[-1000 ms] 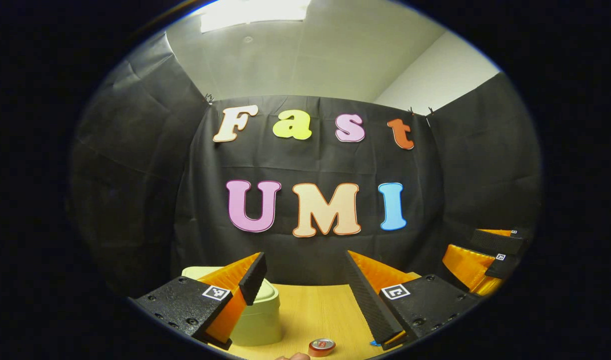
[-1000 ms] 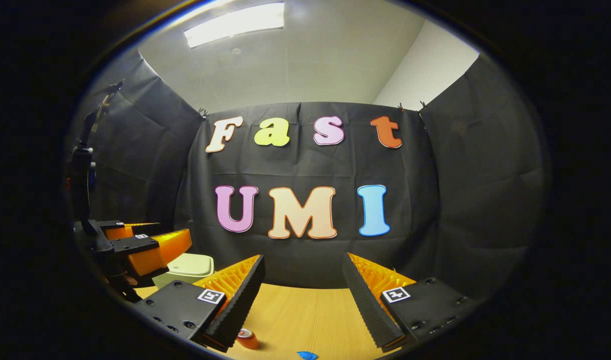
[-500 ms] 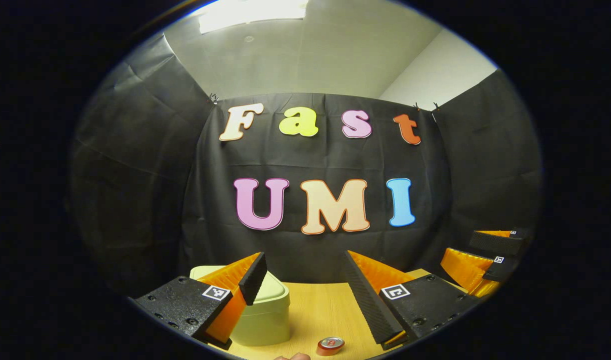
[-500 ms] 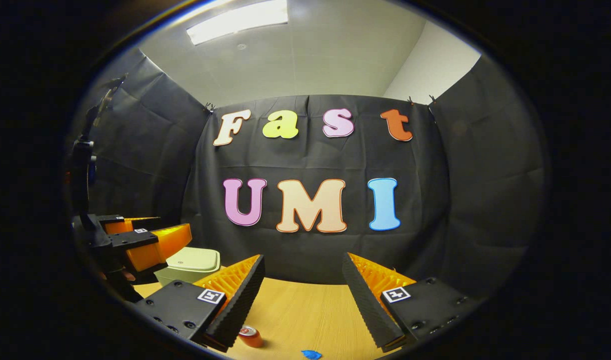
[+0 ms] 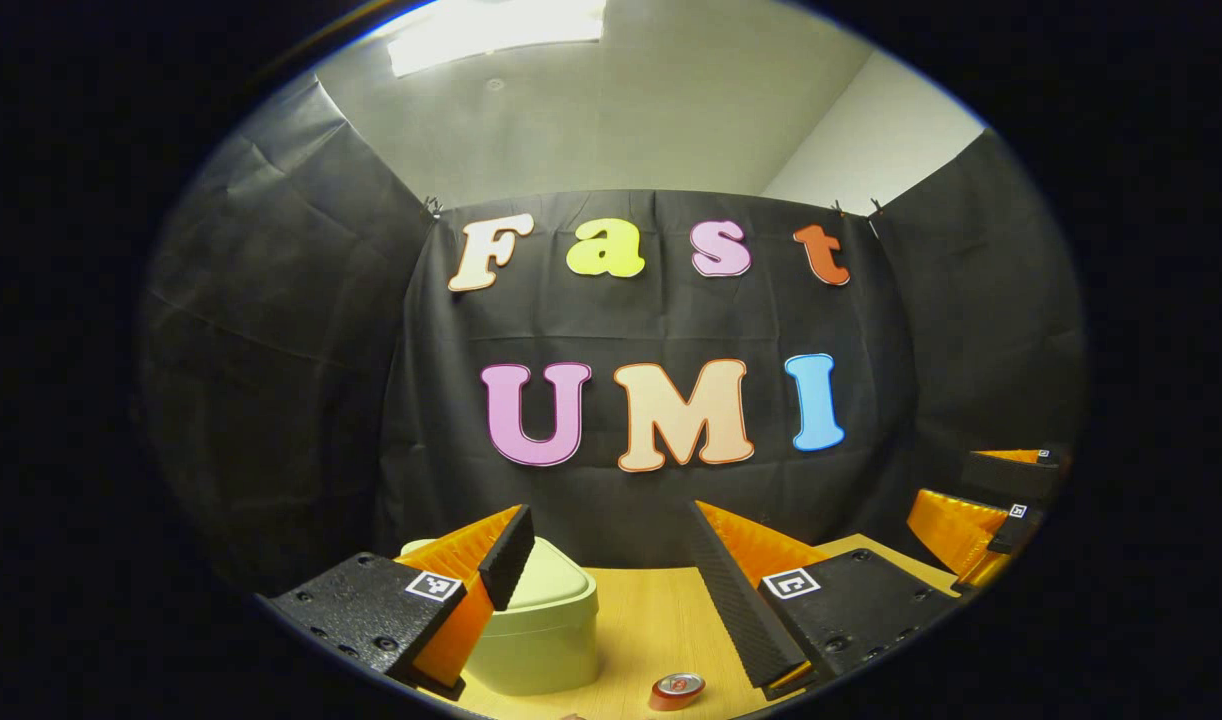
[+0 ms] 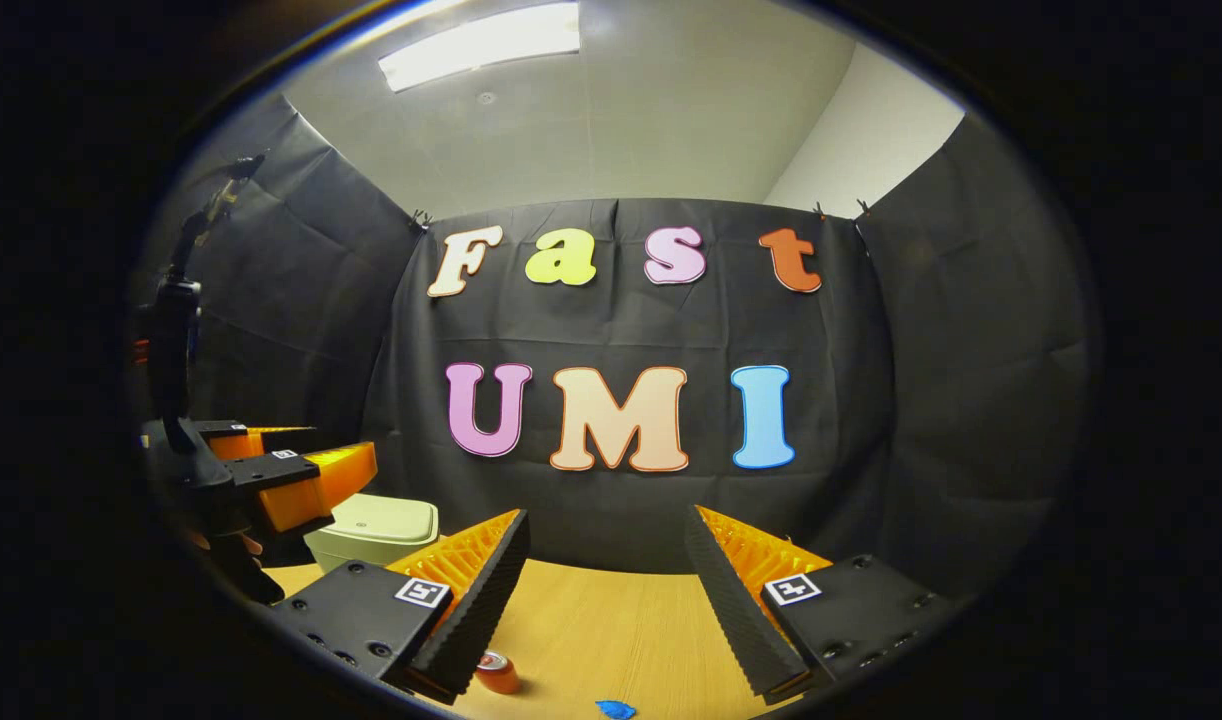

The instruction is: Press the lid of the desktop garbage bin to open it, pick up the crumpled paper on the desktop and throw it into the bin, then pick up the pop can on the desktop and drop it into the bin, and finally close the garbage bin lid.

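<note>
I hover both claws wide and empty (left point(image 5: 611, 585), right point(image 6: 606, 590)); bin point(image 5: 541, 630) lid down, can point(image 5: 678, 688) waiting, nothing binned.

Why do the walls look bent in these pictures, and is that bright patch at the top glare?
Left gripper view: the fisheye lens bows the booth wall outward; the ceiling light is washed out white. Right gripper view: same curving; the ceiling light is bright but keeps its strip shape; the desktop is evenly lit, and the pop can near the rim looks small and soft.
</note>
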The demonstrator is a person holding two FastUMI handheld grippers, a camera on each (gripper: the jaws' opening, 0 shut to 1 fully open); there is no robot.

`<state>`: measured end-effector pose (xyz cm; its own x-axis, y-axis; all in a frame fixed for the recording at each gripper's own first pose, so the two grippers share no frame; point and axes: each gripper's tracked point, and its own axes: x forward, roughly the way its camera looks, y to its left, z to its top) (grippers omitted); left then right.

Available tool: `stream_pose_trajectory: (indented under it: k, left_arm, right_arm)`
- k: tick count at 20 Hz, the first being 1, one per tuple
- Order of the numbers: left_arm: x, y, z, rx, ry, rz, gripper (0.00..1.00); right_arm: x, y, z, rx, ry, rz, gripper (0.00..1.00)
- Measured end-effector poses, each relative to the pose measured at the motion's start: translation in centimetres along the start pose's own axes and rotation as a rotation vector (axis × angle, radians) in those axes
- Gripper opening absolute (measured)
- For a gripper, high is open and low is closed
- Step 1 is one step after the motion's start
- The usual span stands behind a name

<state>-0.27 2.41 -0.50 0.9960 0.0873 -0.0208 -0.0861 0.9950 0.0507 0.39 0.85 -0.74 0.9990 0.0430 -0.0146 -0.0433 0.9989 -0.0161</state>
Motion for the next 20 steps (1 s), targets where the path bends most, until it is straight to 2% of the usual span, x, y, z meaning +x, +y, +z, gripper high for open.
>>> stream_pose_trajectory:
  k: [2, 3, 4, 7, 8, 9, 10, 12, 14, 20]
  left_arm:
    - [0.0, -0.1, 0.1, 0.006, -0.003, -0.002, 0.84]
    - [0.1, -0.1, 0.0, 0.013, -0.001, -0.003, 0.74]
    - [0.2, -0.1, -0.2, 0.019, 0.004, -0.003, 0.71]
    - [0.7, 0.1, -0.7, 0.032, 0.024, -0.001, 0.44]
    - [0.8, 0.3, -1.1, 0.034, 0.031, 0.005, 0.41]
    - [1.0, 0.3, -1.3, 0.033, 0.039, 0.003, 0.32]
    - [1.3, 0.5, -1.9, 0.030, 0.052, 0.006, 0.30]
    - [1.8, 1.1, -2.9, 0.021, 0.084, 0.017, 0.19]
    - [2.2, 2.2, -4.0, 0.017, 0.114, 0.045, 0.01]
    - [4.3, 6.9, -7.2, 0.054, 0.161, 0.137, 0.00]
  right_arm:
    - [0.0, -0.5, -0.1, 0.003, 0.000, -0.008, 0.98]
    - [-0.2, -0.6, -0.2, 0.008, 0.002, -0.010, 0.98]
    - [-0.2, -0.8, -0.3, 0.011, 0.006, -0.014, 0.98]
    - [0.1, -1.3, -0.9, 0.016, 0.020, -0.025, 0.98]
    - [0.2, -1.5, -1.0, 0.016, 0.025, -0.030, 0.98]
    - [0.3, -1.6, -1.2, 0.016, 0.028, -0.033, 0.98]
    - [0.5, -1.6, -1.2, 0.015, 0.031, -0.036, 0.98]
    - [0.9, -1.8, -1.3, 0.012, 0.033, -0.042, 0.98]
    - [1.2, -1.9, -1.5, 0.006, 0.040, -0.049, 0.98]
    - [2.2, -1.4, -3.1, -0.003, 0.085, -0.063, 0.98]
